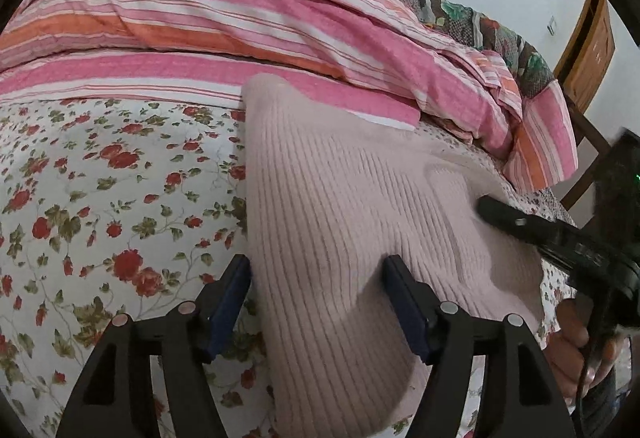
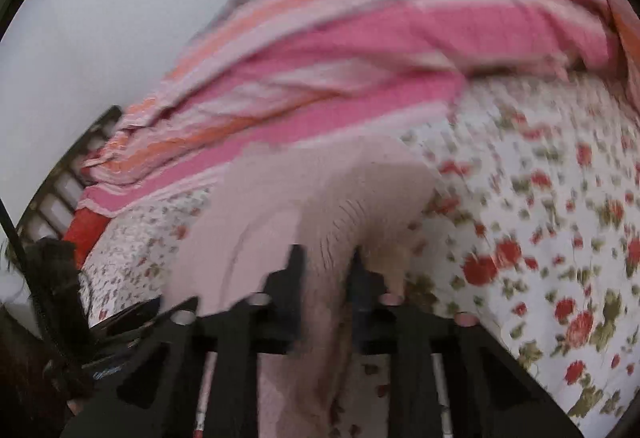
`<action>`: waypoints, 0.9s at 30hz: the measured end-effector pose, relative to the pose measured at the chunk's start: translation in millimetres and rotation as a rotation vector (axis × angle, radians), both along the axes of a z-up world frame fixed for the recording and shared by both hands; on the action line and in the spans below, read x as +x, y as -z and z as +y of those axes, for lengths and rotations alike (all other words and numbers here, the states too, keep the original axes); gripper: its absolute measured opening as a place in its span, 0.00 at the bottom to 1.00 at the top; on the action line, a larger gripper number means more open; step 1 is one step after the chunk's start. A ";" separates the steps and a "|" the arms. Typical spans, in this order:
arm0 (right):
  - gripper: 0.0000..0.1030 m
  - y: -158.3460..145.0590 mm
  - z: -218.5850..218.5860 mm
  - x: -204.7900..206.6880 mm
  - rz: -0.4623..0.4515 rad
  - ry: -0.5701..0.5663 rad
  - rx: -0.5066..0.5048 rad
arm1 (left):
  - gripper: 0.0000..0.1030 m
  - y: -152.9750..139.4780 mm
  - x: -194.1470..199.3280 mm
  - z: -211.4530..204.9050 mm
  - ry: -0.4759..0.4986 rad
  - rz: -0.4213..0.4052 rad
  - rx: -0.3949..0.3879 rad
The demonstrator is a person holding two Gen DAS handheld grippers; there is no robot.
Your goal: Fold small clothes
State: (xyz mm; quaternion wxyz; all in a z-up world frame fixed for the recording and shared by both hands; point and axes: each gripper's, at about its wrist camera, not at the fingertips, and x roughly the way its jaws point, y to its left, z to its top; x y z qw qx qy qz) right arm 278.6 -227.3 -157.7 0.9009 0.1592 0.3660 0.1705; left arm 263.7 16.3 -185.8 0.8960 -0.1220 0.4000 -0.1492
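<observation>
On the floral bedsheet (image 1: 80,198) lies a pale pink ribbed knit garment (image 1: 340,218), its far edge touching the pink-and-orange striped quilt (image 1: 240,10) heaped along the back of the bed; left gripper (image 1: 316,302) reaches forward low over the sheet, jaws wide apart, straddling the garment's left part, left finger at its edge, clamped on nothing; right gripper (image 2: 324,270) tilts in from the other side, jaws narrowed around a raised fold of the knit, apparently pinching it, though motion blur hides the contact; left view alone shows the right tool's black finger (image 1: 516,222) pressing on the knit, the person's hand (image 1: 576,354) behind it, and a wooden cabinet (image 1: 588,46) past the bed; right view alone shows a slatted bed end (image 2: 60,182); bare sheet lies left of the garment.
</observation>
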 end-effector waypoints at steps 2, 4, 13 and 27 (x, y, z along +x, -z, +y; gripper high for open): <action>0.14 -16.5 0.2 -13.1 -0.111 -0.039 -0.007 | 0.66 -2.7 -1.6 0.2 0.003 -0.017 0.003; 0.13 -22.6 -4.7 -17.8 -0.143 -0.019 -0.024 | 0.66 -4.6 -3.3 -0.1 0.012 -0.029 -0.003; 0.21 6.6 -2.1 0.8 0.015 0.075 -0.159 | 0.66 -9.6 -6.6 -6.2 0.002 -0.066 0.027; 0.38 4.6 19.4 -9.3 -0.070 0.075 -0.315 | 0.66 -11.2 4.2 -6.0 -0.057 -0.113 0.071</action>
